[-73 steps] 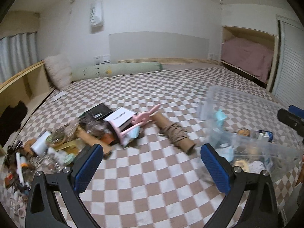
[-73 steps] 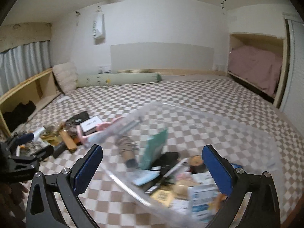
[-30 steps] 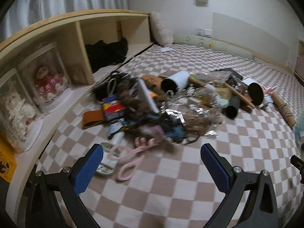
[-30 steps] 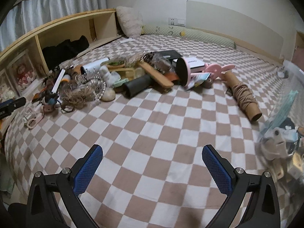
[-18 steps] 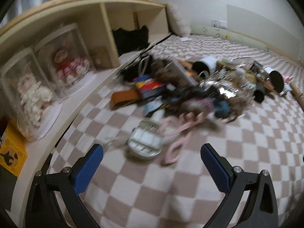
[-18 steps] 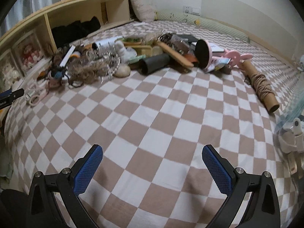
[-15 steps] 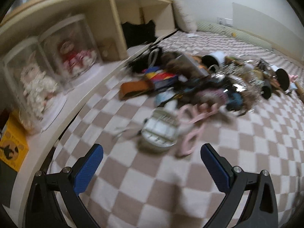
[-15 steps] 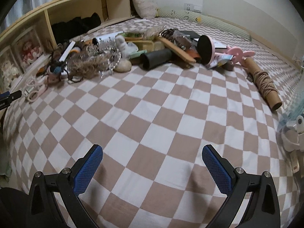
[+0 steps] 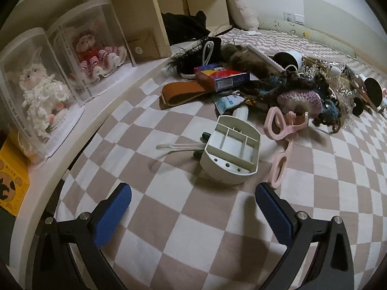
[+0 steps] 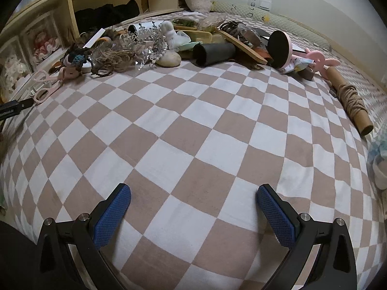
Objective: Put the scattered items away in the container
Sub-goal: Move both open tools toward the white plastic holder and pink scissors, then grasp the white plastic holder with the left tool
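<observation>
The checkered bed [image 10: 193,130] is what fills both my views now, since over the last couple of seconds I have swung both grippers away from the clear container, of which only a sliver [image 10: 379,159] shows at 3 o'clock in the right wrist view, toward the pile of scattered items [image 10: 150,46] lying in a band from 10 to 2 o'clock. My left gripper [image 9: 192,211] has closed in, jaws wide and empty, so the white divided organizer tray [image 9: 232,153] sits just ahead at 12 o'clock with the pink scissors [image 9: 280,149] beside it at 1 o'clock. It looks like my likeliest pick, while my right gripper [image 10: 193,211] hangs wide and empty over bare bedcover.
</observation>
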Available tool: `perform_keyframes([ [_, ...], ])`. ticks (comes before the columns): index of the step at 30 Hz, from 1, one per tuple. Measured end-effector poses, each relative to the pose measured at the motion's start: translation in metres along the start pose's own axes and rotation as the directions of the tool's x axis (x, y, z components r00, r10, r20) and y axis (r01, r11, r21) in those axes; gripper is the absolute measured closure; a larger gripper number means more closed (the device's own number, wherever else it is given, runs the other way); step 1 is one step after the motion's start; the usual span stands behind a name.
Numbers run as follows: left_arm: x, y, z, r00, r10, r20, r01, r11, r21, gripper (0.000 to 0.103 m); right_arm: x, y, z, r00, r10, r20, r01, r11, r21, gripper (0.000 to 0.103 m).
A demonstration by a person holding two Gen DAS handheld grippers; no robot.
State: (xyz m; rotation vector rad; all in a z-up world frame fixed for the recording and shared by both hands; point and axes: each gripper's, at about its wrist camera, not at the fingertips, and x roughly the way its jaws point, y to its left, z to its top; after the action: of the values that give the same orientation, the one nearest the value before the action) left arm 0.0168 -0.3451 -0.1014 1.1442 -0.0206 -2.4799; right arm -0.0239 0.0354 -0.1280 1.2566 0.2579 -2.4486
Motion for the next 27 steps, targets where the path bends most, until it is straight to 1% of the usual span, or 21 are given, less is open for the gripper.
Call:
perform_keyframes([
  [4,0.008,-0.003,0.005,1.000,-0.002,0.014,0.002,1.000,0.018,0.000,0.003,0.004,0.000,1.000,-0.009,0.014,0.010,1.000,-0.027,0.000],
  [9,0.015,-0.007,0.016,0.999,-0.004,0.043,0.001,0.998,0.067,0.000,0.008,0.005,0.003,1.000,-0.008,0.000,0.008,1.000,-0.028,0.000],
  [12,0.018,-0.009,0.021,0.998,-0.023,0.053,0.017,0.995,0.100,0.000,0.011,0.006,0.004,1.000,-0.006,-0.009,0.006,1.000,-0.029,0.000],
  [21,0.024,-0.009,0.028,0.995,-0.088,0.048,0.081,0.988,0.128,0.000,0.012,0.006,0.002,1.000,0.000,-0.006,0.000,1.000,-0.023,0.000],
  [23,0.026,-0.009,0.029,0.994,-0.103,0.047,0.095,0.986,0.134,0.006,0.012,0.006,0.002,1.000,0.001,-0.005,-0.001,1.000,-0.021,0.000],
  [24,0.026,-0.008,0.030,0.993,-0.110,0.046,0.103,0.985,0.138,0.012,0.012,0.006,0.002,1.000,0.001,-0.005,-0.001,1.000,-0.021,0.000],
  [27,0.027,-0.008,0.031,0.990,-0.132,0.048,0.124,0.982,0.146,0.016,0.012,0.006,0.002,1.000,0.001,-0.005,-0.001,1.000,-0.020,0.000],
])
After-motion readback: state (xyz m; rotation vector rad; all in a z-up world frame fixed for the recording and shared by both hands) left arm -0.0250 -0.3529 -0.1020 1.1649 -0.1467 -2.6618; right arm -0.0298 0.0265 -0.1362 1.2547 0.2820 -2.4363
